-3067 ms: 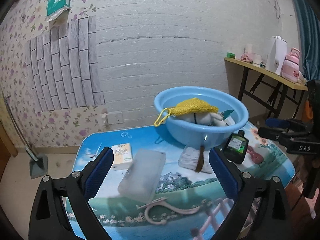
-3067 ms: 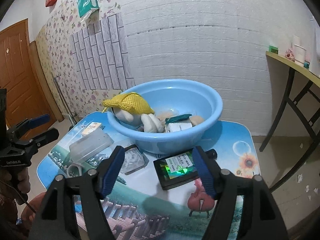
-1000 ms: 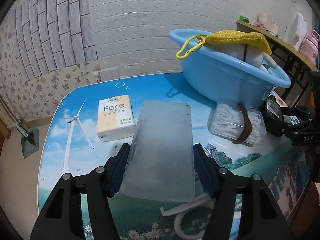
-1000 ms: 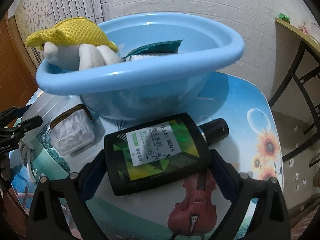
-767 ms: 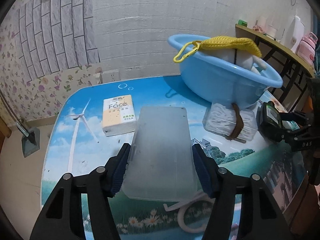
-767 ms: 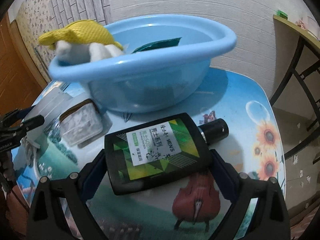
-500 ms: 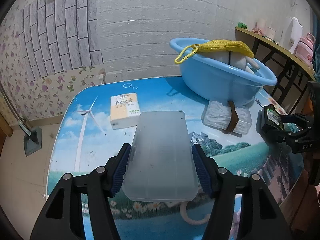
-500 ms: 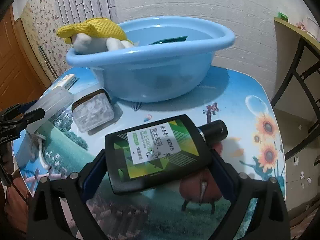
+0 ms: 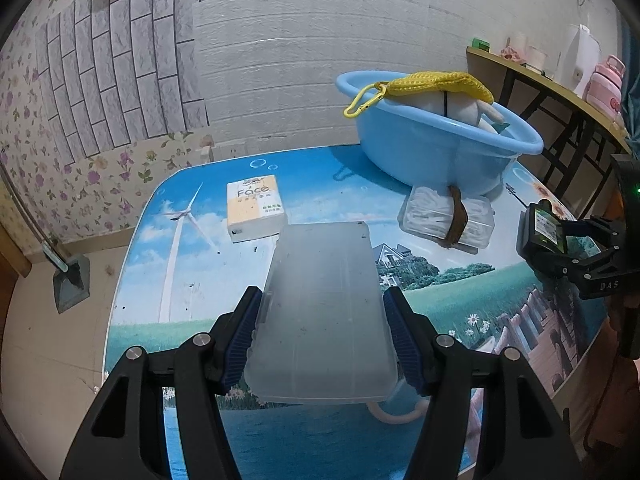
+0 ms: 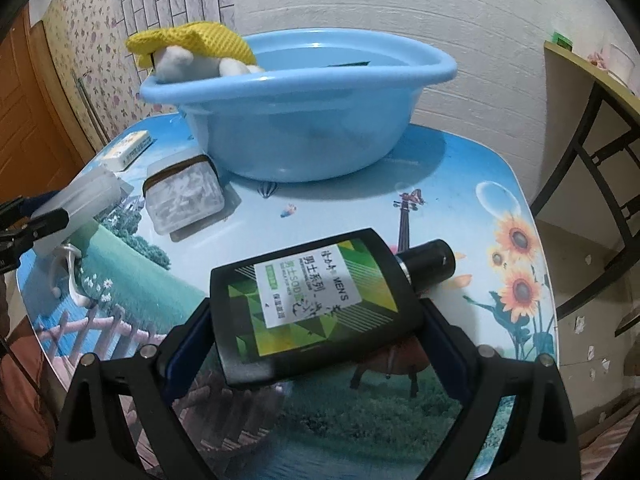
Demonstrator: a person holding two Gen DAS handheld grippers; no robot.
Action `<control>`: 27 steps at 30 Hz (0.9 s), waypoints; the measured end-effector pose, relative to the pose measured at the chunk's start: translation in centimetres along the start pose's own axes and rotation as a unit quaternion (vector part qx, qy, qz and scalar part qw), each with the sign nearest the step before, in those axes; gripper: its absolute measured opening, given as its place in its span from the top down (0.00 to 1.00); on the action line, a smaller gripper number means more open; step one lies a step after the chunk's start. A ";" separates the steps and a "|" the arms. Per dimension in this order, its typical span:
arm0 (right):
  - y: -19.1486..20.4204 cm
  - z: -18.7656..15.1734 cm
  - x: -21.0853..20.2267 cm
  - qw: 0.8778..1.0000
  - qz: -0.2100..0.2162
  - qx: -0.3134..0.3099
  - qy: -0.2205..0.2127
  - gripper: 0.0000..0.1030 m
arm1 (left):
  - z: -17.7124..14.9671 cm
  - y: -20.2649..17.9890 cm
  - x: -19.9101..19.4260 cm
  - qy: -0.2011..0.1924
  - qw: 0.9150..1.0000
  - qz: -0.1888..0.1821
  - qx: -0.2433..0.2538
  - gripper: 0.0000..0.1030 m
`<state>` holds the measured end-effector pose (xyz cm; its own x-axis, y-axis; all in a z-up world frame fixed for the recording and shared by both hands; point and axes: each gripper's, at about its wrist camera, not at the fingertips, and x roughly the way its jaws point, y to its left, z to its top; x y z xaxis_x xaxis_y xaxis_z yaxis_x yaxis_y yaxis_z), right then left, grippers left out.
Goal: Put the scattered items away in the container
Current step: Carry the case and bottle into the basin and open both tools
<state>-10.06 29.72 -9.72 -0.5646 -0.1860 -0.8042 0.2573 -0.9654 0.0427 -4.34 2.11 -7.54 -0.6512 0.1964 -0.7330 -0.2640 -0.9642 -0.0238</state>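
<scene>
My left gripper (image 9: 322,336) is shut on a frosted clear plastic case (image 9: 324,312) and holds it above the picture-printed table (image 9: 180,264). My right gripper (image 10: 316,336) is shut on a flat black bottle with a green label (image 10: 312,304), lifted over the table's right side. The blue basin (image 9: 436,152) stands at the back right, holding a yellow mesh bag with a carabiner (image 9: 432,82) and a white plush toy. The basin (image 10: 300,120) fills the far middle of the right wrist view. The bottle also shows in the left wrist view (image 9: 548,232).
A yellow Face tissue pack (image 9: 254,212) lies left of centre. A clear box of cotton swabs with a brown band (image 9: 448,220) lies against the basin. A white hook (image 10: 68,276) lies by the front edge. A shelf table (image 9: 560,92) stands at the right wall.
Both grippers closed on their items and lifted them off the table. The left pulled back with the case; the right pulled back and up with the bottle.
</scene>
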 end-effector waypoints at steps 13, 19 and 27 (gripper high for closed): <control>0.0 0.2 0.1 1.000 0.008 -0.002 -0.004 0.05 | 0.0 0.0 1.9 0.027 1.000 0.001 0.001 0.40; 0.4 0.3 0.4 1.000 0.000 -0.013 -0.004 0.04 | 0.5 -0.1 3.0 0.041 0.999 0.001 0.004 0.40; 0.6 0.5 0.7 1.000 0.000 -0.015 -0.004 0.02 | 1.1 -0.1 4.1 0.050 0.999 -0.002 0.001 0.39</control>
<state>-10.71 28.93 -9.94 -0.5703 -0.1884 -0.7996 0.2808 -0.9594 0.0258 -7.76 3.21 -9.82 -0.5761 0.1811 -0.7971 -0.2672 -0.9633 -0.0257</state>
